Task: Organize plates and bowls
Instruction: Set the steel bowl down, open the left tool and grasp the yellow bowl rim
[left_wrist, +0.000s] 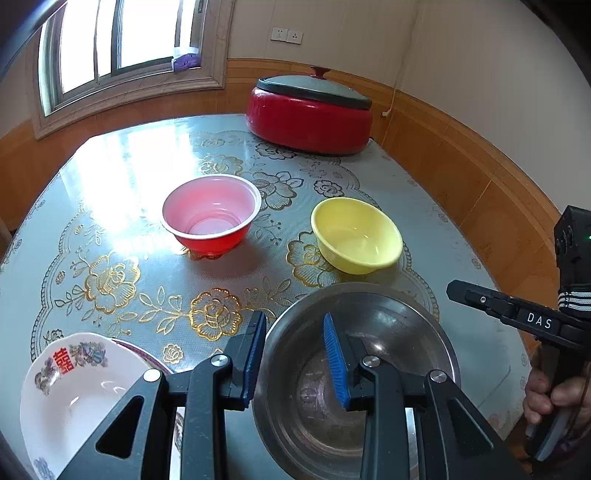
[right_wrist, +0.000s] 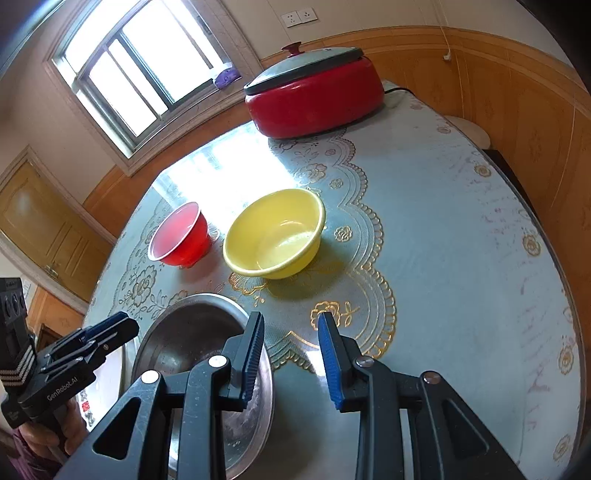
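Bowls sit in a loose group on the worktop (left_wrist: 129, 295): a red plastic bowl (left_wrist: 211, 216) at the centre of the left wrist view, a yellow bowl (left_wrist: 356, 235) to its right and apart from it, and a steel bowl (left_wrist: 354, 373) at the lower middle. The left gripper (left_wrist: 297, 354) hangs over the steel bowl's near-left rim, one blue pad outside the wall and one inside, with a gap showing on each side, so it is released and grasps nothing. Only this view shows the white plate (left_wrist: 77, 391) with a red character and flower print at the lower left, lying on a second plate whose edge peeks out behind it. The right wrist view shows the right gripper (right_wrist: 291, 354) parted over bare cloth just right of the steel bowl, empty, and a wooden door (right_wrist: 40, 229) at the left edge. Both views take in the red lidded electric pot (right_wrist: 314, 96) at the far side, under the window (left_wrist: 122, 40).
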